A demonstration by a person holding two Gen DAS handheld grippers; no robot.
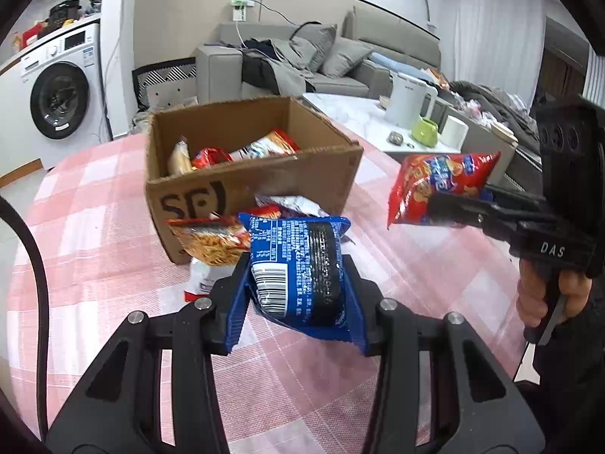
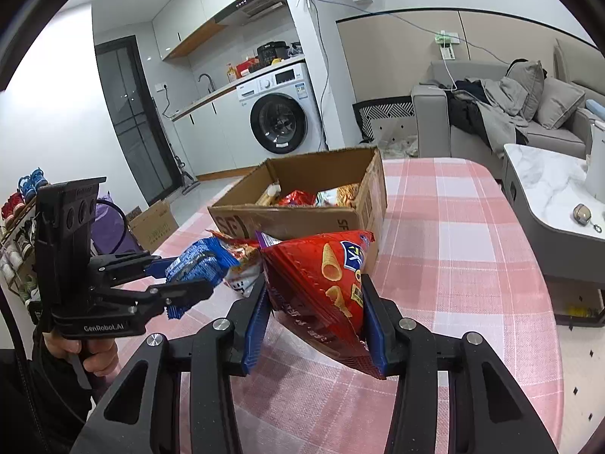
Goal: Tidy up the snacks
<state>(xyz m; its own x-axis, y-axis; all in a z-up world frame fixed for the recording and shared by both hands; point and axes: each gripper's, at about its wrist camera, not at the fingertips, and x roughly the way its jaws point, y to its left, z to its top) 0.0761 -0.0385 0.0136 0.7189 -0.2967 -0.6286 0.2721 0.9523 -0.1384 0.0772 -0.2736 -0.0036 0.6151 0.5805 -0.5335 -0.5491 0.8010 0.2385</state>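
Between my left claw (image 1: 298, 283) pads sits the blue packet (image 1: 298, 265), clenched at its lower half and lifted clear of the pink checked tabletop (image 1: 435, 265), low in the middle of the left wrist view. My right claw (image 2: 315, 317) is likewise clamped on the red cone-snack bag (image 2: 321, 283), held up at the centre of its own view; from the left camera that bag shows at the right of the frame. Just beyond both loads, a few loose packets (image 1: 211, 238) lie piled against the near wall of the cardboard box (image 1: 264, 185), which stands open at mid-frame with several snacks (image 1: 261, 147) already inside. I judge I am mid-carry, both bags picked and neither dropped yet. Next I need to raise each claw over the box rim, clear the near wall and the pile in front of it, then release one bag at a time so the claws do not collide above the opening.
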